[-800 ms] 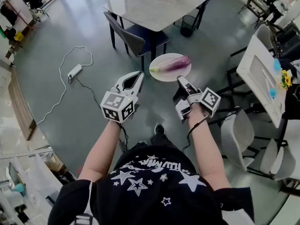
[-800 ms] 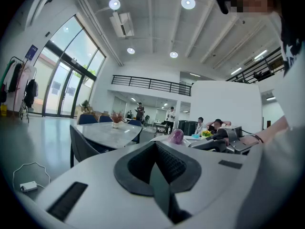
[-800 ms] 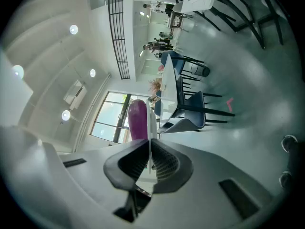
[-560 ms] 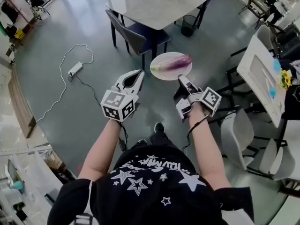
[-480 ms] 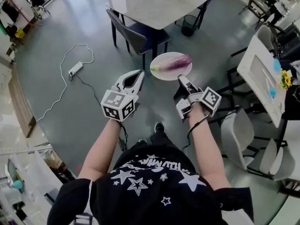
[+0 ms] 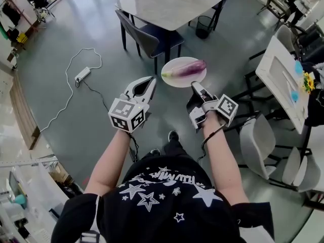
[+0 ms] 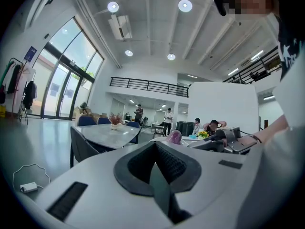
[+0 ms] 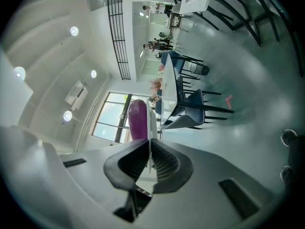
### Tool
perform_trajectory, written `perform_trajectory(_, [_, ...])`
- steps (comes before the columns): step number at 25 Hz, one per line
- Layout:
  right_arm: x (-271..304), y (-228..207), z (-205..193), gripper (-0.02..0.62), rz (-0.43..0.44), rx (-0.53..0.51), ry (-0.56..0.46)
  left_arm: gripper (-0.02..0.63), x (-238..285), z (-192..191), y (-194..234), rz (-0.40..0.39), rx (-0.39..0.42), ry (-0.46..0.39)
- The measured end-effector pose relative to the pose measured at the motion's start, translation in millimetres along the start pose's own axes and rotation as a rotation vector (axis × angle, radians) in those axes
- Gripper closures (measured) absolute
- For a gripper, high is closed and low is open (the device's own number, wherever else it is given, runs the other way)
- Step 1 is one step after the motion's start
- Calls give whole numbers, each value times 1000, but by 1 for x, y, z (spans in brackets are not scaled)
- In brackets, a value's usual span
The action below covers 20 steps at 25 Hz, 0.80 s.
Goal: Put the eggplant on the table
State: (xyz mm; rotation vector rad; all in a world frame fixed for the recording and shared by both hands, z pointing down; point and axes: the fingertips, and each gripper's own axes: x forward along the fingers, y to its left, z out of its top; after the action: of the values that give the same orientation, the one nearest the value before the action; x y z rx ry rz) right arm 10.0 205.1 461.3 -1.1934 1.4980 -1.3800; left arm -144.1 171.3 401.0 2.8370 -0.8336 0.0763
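My right gripper (image 6: 194, 86) is clamped on the near rim of the plate (image 6: 179, 83), with the eggplant (image 6: 189, 68) lying crosswise on it just beyond the jaws and the table (image 6: 167, 6) straight ahead, while my left gripper (image 6: 148, 81) hangs beside it, closed on nothing.

The left gripper (image 7: 155, 152), dark padded jaws pressed together with nothing between them, points across a bright hall toward a grey table (image 7: 107, 133) and dark chair (image 7: 82, 148), with what appears to be the purple eggplant (image 7: 174, 137) peeking just beyond its body.
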Motion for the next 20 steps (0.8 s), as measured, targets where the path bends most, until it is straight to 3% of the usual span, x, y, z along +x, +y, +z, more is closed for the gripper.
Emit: perform_trajectory(20, [-26, -4, -27, 575, 7, 19, -49, 598, -33, -11, -12, -47, 17, 17])
